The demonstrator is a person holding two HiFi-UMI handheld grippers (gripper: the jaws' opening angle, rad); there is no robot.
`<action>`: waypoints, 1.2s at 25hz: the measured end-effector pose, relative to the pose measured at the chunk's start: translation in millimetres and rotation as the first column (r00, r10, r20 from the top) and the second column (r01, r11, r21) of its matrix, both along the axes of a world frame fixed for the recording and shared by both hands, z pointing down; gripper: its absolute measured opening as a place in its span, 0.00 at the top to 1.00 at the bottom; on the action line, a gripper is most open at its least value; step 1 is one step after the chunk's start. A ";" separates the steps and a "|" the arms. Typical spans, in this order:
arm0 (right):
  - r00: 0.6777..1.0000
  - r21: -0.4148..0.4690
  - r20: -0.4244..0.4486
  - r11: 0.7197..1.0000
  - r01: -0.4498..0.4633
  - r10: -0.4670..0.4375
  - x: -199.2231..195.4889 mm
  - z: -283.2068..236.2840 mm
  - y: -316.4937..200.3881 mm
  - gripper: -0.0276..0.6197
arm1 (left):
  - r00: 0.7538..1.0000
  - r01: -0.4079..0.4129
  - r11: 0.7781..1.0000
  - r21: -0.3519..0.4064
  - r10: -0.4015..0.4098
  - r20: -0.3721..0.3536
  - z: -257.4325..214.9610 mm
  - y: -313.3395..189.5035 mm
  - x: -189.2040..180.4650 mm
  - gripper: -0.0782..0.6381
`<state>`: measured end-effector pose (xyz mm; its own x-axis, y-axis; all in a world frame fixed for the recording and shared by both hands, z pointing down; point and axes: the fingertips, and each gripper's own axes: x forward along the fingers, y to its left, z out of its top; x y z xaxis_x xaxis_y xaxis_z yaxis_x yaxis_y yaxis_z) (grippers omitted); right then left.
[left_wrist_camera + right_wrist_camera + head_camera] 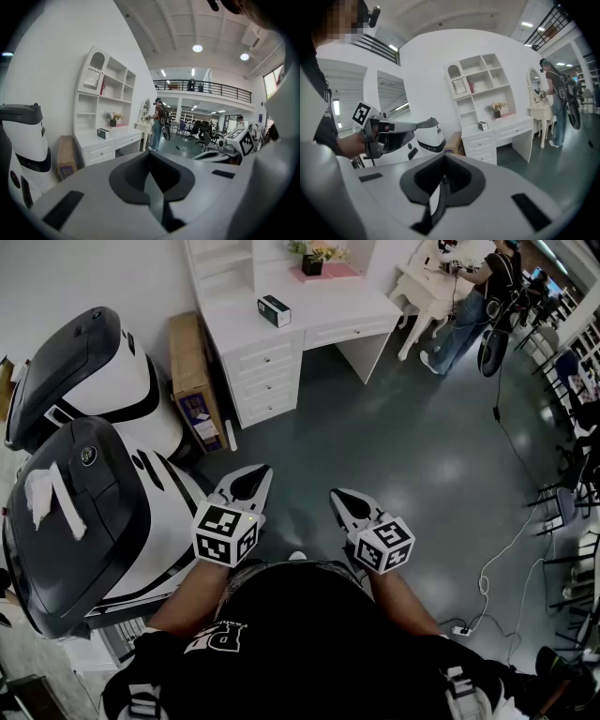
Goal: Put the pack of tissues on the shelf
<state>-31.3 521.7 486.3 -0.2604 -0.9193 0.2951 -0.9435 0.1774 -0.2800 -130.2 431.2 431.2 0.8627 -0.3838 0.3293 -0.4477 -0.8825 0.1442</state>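
Observation:
The pack of tissues point(274, 310), a small dark box with a white face, lies on the top of a white desk point(319, 310) across the grey floor. It also shows in the left gripper view point(103, 133) and in the right gripper view point(483, 125). White shelves point(480, 77) rise above the desk's left part. My left gripper point(251, 476) and right gripper point(339, 495) are held close to my body, side by side, far from the desk. Each has its jaws together with nothing between them, as its own view shows for the left gripper point(150, 161) and the right gripper point(443, 173).
Two large white and black machines point(84, 381) stand at my left, the nearer one point(75, 521) close to my left gripper. A cardboard box point(195, 381) leans beside the desk drawers. A person with a bicycle point(478, 296) stands at the back right. Cables point(497, 559) trail over the floor at right.

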 end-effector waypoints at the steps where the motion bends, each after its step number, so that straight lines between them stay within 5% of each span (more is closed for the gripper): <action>1: 1.000 0.000 -0.001 1.000 -0.001 0.001 0.1 0.2 0.0 0.95 | 1.000 0.001 1.000 0.001 -0.001 0.000 0.0 -0.2 -0.7 0.87; 15: 1.000 0.013 0.007 0.999 0.029 -0.029 -1.4 -1.8 -1.1 0.95 | 1.000 0.011 1.000 0.009 -0.011 -0.002 -2.2 -1.2 2.0 0.87; 22: 0.996 0.022 -0.084 0.999 0.038 -0.036 1.3 -1.5 -1.6 0.94 | 1.000 0.028 0.992 -0.127 -0.029 -0.004 22.3 8.8 3.2 0.87; 30: 0.996 0.006 -0.060 0.997 0.073 -0.073 9.3 5.6 4.8 0.94 | 0.999 0.023 0.994 -0.106 -0.019 0.039 29.0 19.2 14.7 0.87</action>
<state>-22.0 526.5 491.9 -0.3090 -0.9009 0.3047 -0.9429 0.2483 -0.2220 -115.6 450.3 460.2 0.8410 -0.3624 0.4016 -0.4726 -0.8535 0.2196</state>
